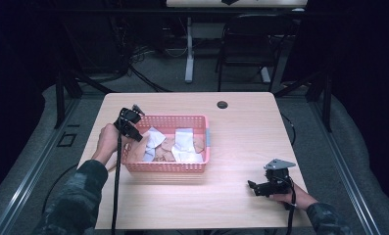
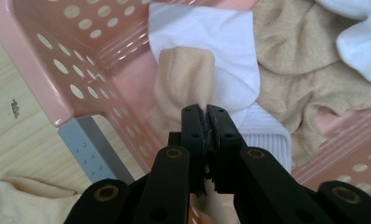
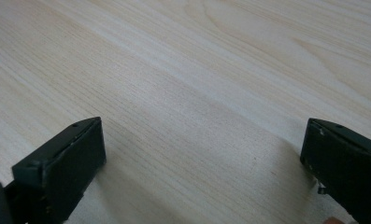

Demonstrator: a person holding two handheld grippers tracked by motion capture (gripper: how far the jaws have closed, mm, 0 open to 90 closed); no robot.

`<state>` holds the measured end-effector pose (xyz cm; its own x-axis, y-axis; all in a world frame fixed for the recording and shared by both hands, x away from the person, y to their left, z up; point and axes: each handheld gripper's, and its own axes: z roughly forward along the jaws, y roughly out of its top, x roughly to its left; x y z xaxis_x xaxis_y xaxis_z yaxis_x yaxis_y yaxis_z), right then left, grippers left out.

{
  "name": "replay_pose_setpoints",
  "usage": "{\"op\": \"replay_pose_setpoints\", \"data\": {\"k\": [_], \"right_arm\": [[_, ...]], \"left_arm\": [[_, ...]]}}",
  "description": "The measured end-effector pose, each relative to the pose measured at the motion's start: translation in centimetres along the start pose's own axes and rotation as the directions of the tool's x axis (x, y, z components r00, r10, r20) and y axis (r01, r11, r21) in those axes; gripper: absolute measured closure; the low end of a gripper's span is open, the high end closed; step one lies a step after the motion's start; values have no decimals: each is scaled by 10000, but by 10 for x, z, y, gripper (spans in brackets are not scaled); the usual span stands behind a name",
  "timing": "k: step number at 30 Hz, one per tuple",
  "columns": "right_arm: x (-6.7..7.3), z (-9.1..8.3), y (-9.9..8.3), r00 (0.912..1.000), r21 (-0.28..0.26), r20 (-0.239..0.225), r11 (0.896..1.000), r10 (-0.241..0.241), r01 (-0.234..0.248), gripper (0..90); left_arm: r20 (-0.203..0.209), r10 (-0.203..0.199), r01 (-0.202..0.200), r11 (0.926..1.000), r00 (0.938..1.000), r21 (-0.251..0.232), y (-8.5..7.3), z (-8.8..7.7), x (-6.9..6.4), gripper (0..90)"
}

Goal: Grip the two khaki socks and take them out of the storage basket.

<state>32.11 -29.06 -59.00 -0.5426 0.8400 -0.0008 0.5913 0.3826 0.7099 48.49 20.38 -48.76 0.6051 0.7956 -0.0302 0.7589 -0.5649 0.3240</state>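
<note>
Wood-grain table (image 1: 241, 147), pink basket (image 1: 202, 166) sitting left of centre. Left gripper (image 2: 205, 109) is pinching the beige sock (image 2: 183, 79) at the basket's left end, sock trailing away from the jaws. Right gripper (image 3: 202, 154) is idling well apart, jaws wide over bare wood.

You have one pink basket (image 1: 202, 128) on one wooden table (image 1: 241, 142), at least two white socks (image 2: 211, 42) and two beige socks (image 2: 185, 77) inside it, one more beige sock (image 2: 31, 200) lying outside, and two grippers.
</note>
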Motion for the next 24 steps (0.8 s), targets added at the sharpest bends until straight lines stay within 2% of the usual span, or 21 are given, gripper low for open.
{"op": "replay_pose_setpoints", "data": {"k": [7, 11, 12, 18, 24], "right_arm": [[0, 0, 0, 10000, 3, 0, 10000, 4, -4, 0], [0, 0, 0, 10000, 24, -12, 10000, 27, -27, 0], [0, 0, 0, 10000, 28, -9, 10000, 23, -23, 0], [0, 0, 0, 10000, 1, -3, 10000, 4, -4, 0], [0, 0, 0, 10000, 24, -7, 10000, 24, -24, 0]], "left_arm": [[21, 3, -3, 9999, 10000, -134, -3, -8, 2, 861], [84, -32, 35, 9991, 10000, -417, -5, -13, 2, 862], [101, 78, -74, 9993, 9999, -368, -5, -14, 3, 862], [217, -71, 86, 9974, 9997, -714, -9, -23, 5, 863], [169, 70, -50, 9931, 9998, -1169, -3, -46, 2, 864]]}}
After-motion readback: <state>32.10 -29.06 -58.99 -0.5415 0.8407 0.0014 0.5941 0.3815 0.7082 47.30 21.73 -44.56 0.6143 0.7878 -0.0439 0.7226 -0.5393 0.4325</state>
